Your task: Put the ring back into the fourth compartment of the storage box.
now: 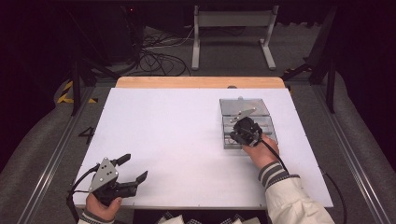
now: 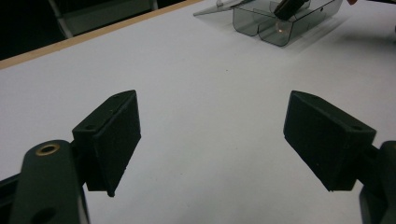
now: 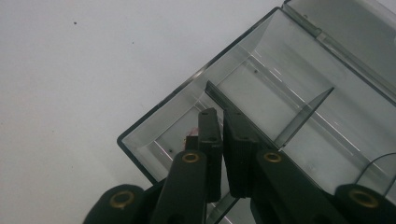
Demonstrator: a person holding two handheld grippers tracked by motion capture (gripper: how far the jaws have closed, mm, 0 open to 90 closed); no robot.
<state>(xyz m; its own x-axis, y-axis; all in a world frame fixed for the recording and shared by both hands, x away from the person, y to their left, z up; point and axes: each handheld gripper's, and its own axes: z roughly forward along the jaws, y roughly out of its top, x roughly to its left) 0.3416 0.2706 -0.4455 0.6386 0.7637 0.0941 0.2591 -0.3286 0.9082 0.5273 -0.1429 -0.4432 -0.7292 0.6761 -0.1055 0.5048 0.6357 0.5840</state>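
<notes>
**Right jaws closed inside the clear box**

The right gripper [image 1: 243, 131] reaches down into the clear plastic box [image 1: 268, 122], which sits open on the white desk [image 1: 177, 135] with its lid [image 1: 245, 107] folded back beyond it. In the right gripper view its jaws stand closed together, just beside a divider wall [image 3: 306, 109] of the box [image 3: 261, 79], with a small reddish thing [image 3: 191, 138] against their left side; whether they pinch it I cannot tell. The left gripper [image 1: 131, 169] rests well apart near the desk's near edge, jaws wide open with bare desk [image 2: 210, 116] between them, the box [image 2: 275, 21] far ahead.
</notes>
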